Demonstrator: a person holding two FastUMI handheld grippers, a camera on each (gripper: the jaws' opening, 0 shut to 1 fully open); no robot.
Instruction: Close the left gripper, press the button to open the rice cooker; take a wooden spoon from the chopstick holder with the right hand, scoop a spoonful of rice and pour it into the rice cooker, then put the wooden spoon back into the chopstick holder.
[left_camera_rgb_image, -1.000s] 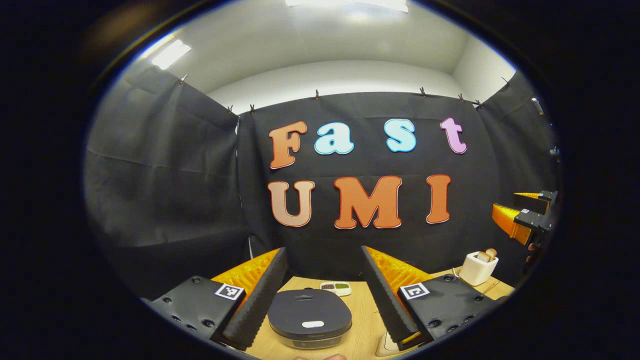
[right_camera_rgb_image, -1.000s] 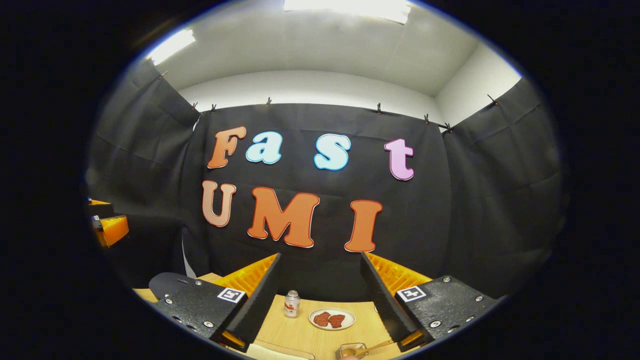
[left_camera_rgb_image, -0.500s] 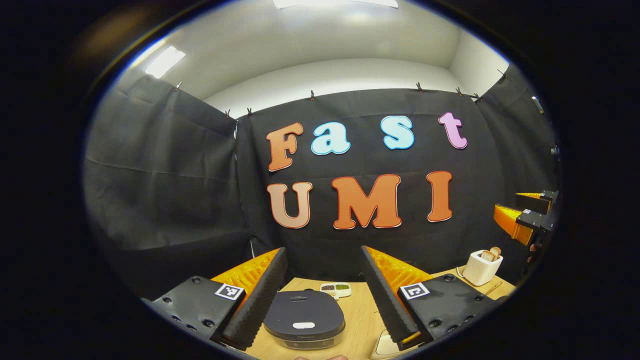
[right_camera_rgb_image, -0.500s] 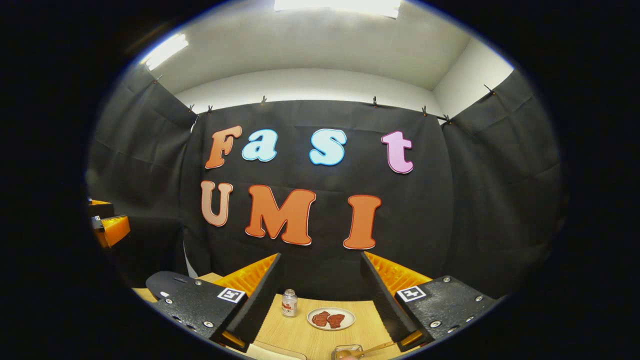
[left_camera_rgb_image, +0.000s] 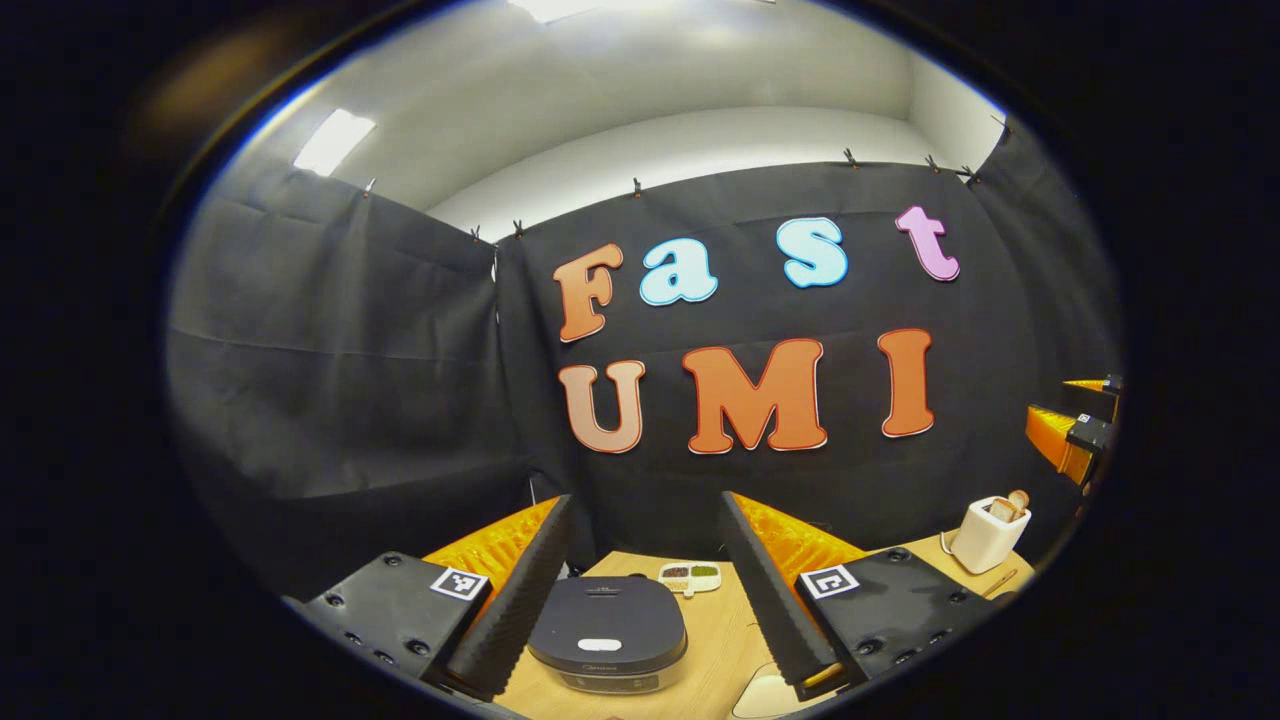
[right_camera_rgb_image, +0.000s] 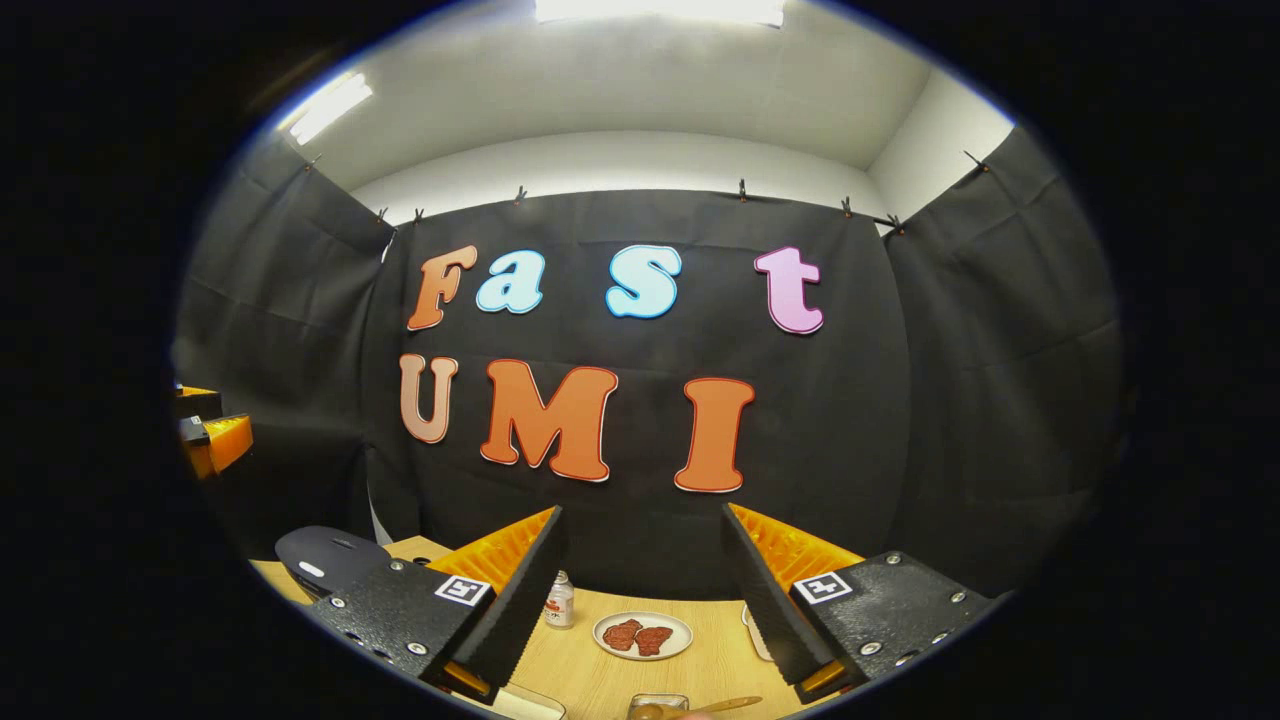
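The dark grey rice cooker (left_camera_rgb_image: 607, 632) stands shut on the wooden table (left_camera_rgb_image: 715, 640), its white button (left_camera_rgb_image: 599, 645) facing me. My left gripper (left_camera_rgb_image: 643, 497) hovers above and in front of it, open, with nothing between its fingers. At the far right a white chopstick holder (left_camera_rgb_image: 988, 535) carries a wooden spoon (left_camera_rgb_image: 1017, 498). My right gripper (left_camera_rgb_image: 1075, 432) hangs in the air above that holder. In the right gripper view the right gripper (right_camera_rgb_image: 641, 510) is open and holds nothing. The rice cooker (right_camera_rgb_image: 325, 555) lies to its left, and the left gripper (right_camera_rgb_image: 212, 440) shows at the far left.
A small divided dish (left_camera_rgb_image: 690, 577) sits behind the cooker. In the right gripper view a small bottle (right_camera_rgb_image: 559, 600), a plate with red food (right_camera_rgb_image: 642, 635) and a glass container (right_camera_rgb_image: 655, 706) with a wooden utensil (right_camera_rgb_image: 725, 705) across it stand on the table (right_camera_rgb_image: 700, 660).
Both views have drifted slightly. The cooker now looks a little farther off in the left gripper view, and its lid has come into the right gripper view. Both grippers stay open.
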